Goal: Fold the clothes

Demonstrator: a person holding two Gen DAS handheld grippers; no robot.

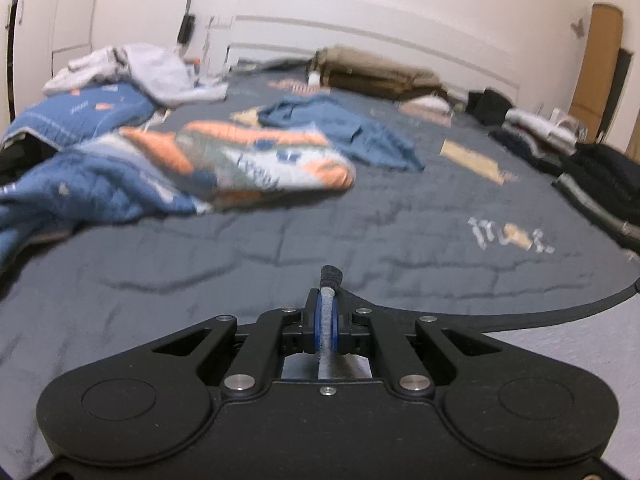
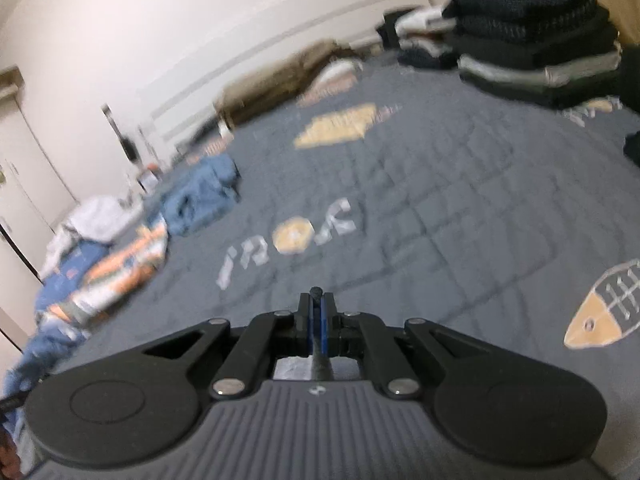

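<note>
My left gripper (image 1: 329, 292) is shut, and a strip of light grey cloth runs between its blue pads. That cloth belongs to a light grey garment (image 1: 560, 344) with a black edge that spreads out low on the right. My right gripper (image 2: 316, 304) is shut too, pinching a thin dark strip; pale cloth (image 2: 294, 368) shows under its jaws. Both grippers hover low over the dark grey quilt (image 1: 280, 240) of the bed. A crumpled blue garment (image 1: 340, 128) lies further up the bed, and the right wrist view shows it (image 2: 200, 196) on the left.
A rumpled blue, orange and white blanket (image 1: 256, 160) lies to the left, with a pale clothes pile (image 1: 136, 68) behind it. Folded dark stacks (image 2: 532, 40) stand at the bed's far right, and a brown heap (image 1: 372, 70) rests by the headboard. Both views are motion-blurred.
</note>
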